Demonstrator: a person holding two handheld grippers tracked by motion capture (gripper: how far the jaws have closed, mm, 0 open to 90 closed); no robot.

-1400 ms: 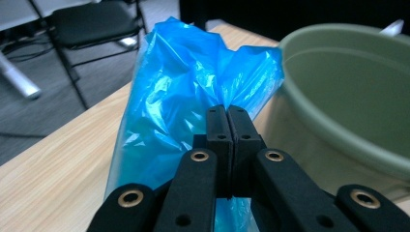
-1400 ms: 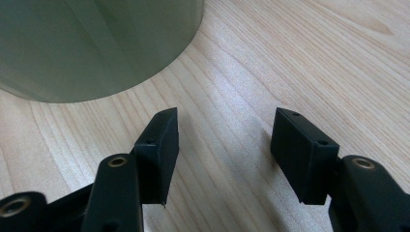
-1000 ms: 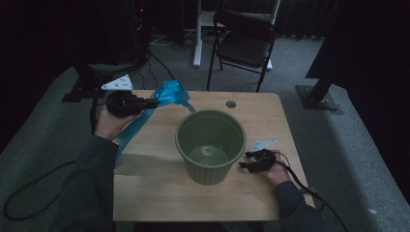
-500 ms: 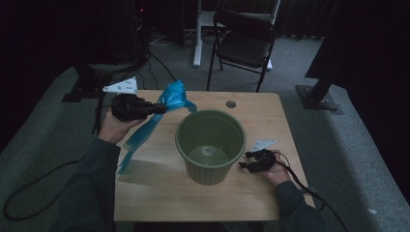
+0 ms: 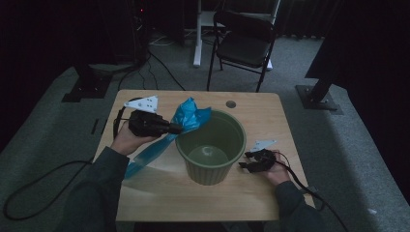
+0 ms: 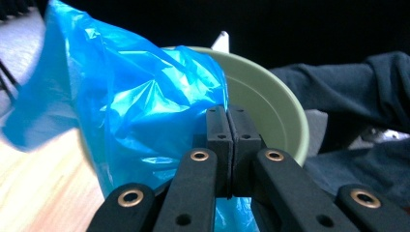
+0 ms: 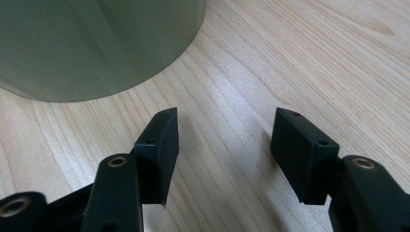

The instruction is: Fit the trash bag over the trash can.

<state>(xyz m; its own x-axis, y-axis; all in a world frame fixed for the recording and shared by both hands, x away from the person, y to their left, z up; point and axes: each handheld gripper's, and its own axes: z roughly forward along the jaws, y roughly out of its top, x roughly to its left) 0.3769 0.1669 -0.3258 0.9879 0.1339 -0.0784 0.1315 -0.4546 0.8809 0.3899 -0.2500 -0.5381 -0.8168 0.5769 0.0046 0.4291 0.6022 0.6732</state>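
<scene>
The left hand-held gripper (image 5: 175, 129) is clamped on a crinkled blue plastic bag (image 5: 189, 116), whose upper end lies against the left rim of the round pale-green plastic bucket (image 5: 211, 147) while its tail hangs toward the wooden bench (image 5: 159, 193). The right hand-held gripper (image 7: 223, 145) rests on the bench just right of the bucket's base, jaws apart with nothing between them.

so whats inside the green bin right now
Nothing inside the green bin: its bare floor shows from above. The blue bag, pinched in the left gripper, only reaches the rim.
</scene>
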